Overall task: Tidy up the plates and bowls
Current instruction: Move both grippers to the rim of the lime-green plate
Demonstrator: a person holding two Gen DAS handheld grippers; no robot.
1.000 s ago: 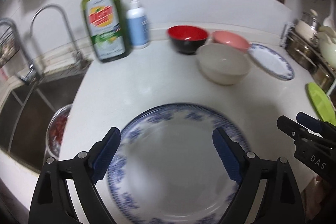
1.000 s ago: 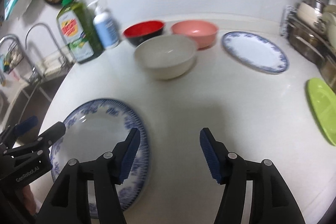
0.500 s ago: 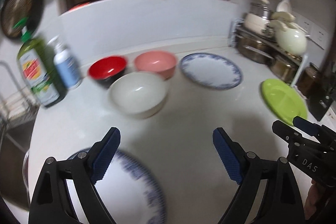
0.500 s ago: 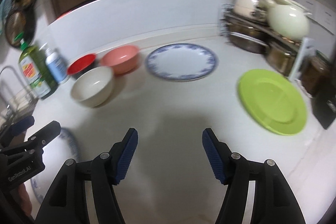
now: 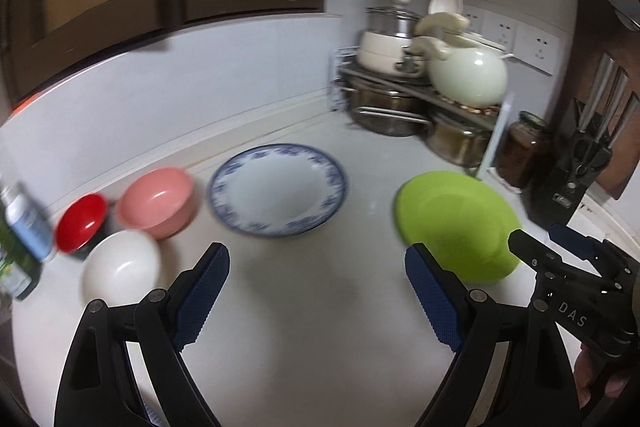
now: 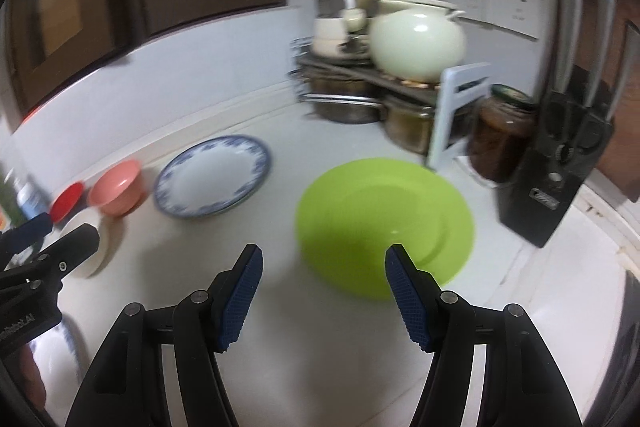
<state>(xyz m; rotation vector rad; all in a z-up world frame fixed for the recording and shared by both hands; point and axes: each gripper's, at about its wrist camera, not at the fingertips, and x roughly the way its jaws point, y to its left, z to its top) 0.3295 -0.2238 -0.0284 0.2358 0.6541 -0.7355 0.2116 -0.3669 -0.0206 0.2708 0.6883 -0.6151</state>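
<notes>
The left claw is held wide open with nothing between its blue pads, only bare white desk being seen in the gap. The right claw is spread somewhat less and is likewise empty; its opening is lined up with the near rim of the green plate, which lies flat just beyond the fingertips. From that alignment it is judged that the green plate is the piece to be taken next, probably to be stacked with the other plates.

Further out, a blue-rimmed plate is set flat toward the back wall, well apart from the green one. To its left a pink bowl, a red bowl and a white bowl are grouped close together, all upright; whether they touch cannot be told through the blur. The edge of another blue-patterned plate is glimpsed at the lower left of the right wrist view, under the left claw. Nothing is stacked yet, so the sorting is judged to be at an early stage.

Beyond the green plate a metal rack of pots with a pale green pot on top, a white stand, a dark jar and a knife block are crowded along the right side. These stand close behind the plate, so little room is left for reaching past its far edge. Bottles stand at the far left beside the bowls.
</notes>
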